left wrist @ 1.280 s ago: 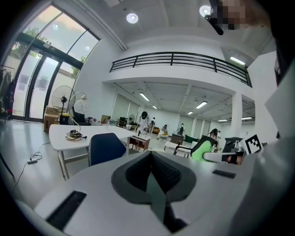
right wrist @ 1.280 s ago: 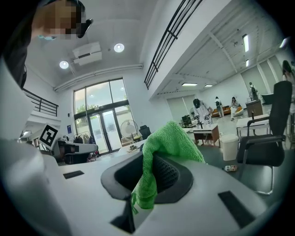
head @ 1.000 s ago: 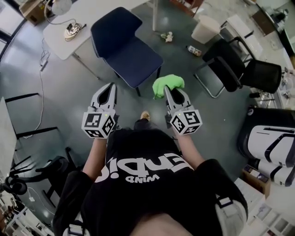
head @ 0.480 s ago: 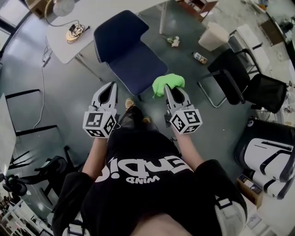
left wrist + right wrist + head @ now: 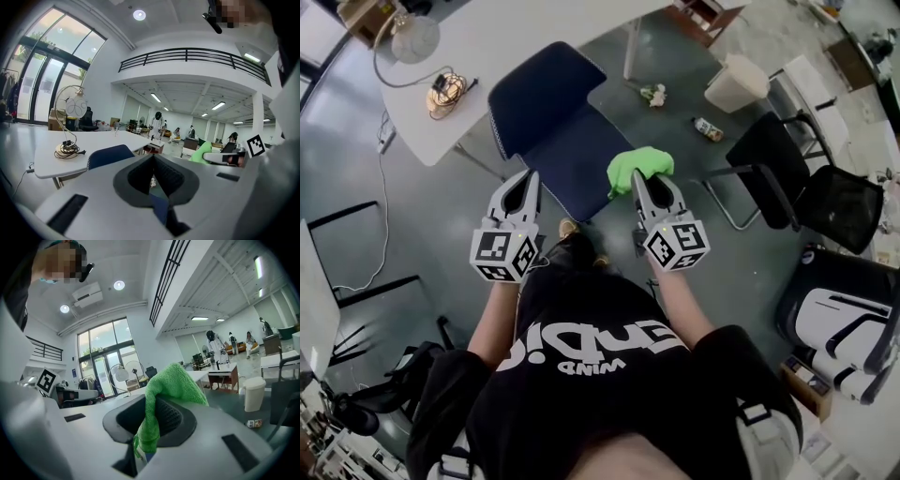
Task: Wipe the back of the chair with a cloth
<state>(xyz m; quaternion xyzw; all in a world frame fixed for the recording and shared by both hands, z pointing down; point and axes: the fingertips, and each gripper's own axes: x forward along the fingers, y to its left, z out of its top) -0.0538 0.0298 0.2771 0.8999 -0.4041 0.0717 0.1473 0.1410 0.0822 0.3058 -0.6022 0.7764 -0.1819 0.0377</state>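
Observation:
A navy blue chair [image 5: 546,122] stands ahead of me by a white table, its backrest [image 5: 109,155] toward the table. My right gripper [image 5: 641,178] is shut on a bright green cloth [image 5: 637,167], which hangs over the chair seat's near right corner. In the right gripper view the green cloth [image 5: 164,399] is bunched between the jaws and spills over them. My left gripper [image 5: 528,178] is held level beside the seat's near left corner, its jaws closed together with nothing between them.
A white table [image 5: 516,37] carries a lamp [image 5: 414,37] and coiled cable [image 5: 445,92]. A black chair [image 5: 797,183] stands at the right, with a white bin [image 5: 737,82] and a bottle [image 5: 707,129] on the floor. People stand far off in the hall.
The chair and table have drawn nearer as I step forward. Both grippers keep their pose, and the cloth now overlaps the seat's edge.

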